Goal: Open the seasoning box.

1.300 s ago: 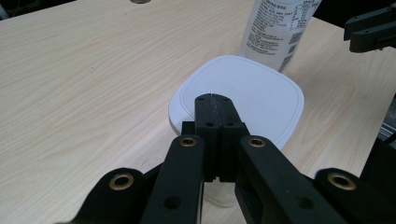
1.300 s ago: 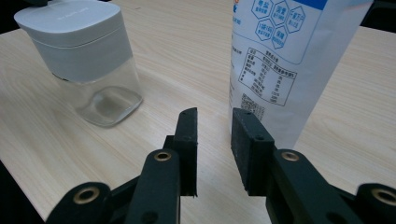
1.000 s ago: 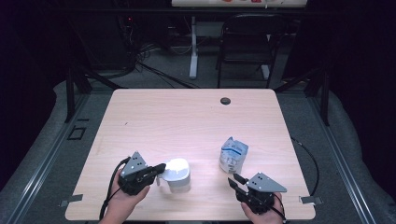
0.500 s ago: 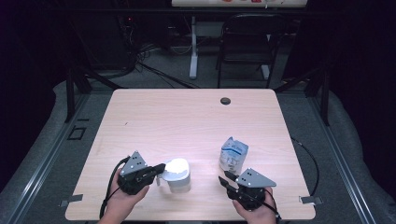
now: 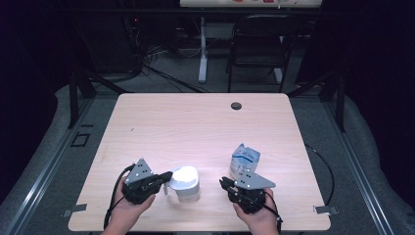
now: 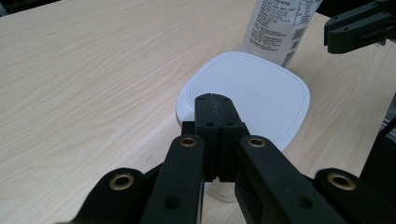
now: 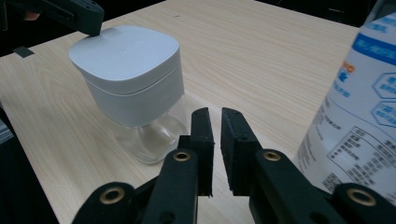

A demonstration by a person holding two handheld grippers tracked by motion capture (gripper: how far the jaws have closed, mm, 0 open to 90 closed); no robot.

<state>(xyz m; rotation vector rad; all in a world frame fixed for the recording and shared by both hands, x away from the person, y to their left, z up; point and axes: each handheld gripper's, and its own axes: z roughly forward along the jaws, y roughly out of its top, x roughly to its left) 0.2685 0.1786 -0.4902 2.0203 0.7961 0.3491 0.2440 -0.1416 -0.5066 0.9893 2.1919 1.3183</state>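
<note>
Open table [image 5: 195,122] beyond jar [image 5: 185,182], carton [image 5: 244,160]

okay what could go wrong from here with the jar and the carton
1. The left hand-held gripper rests shut at the edge of the jar's white lid; a push there might tip the jar, whose clear base looks narrow.
2. The right hand-held gripper, nearly closed with nothing between its jaws, is close beside the carton and could knock it over.

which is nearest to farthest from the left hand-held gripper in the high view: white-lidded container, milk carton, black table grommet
1. white-lidded container, right at the left hand-held gripper tips
2. milk carton, across to the right, beside the other gripper
3. black table grommet, near the far table edge
</note>
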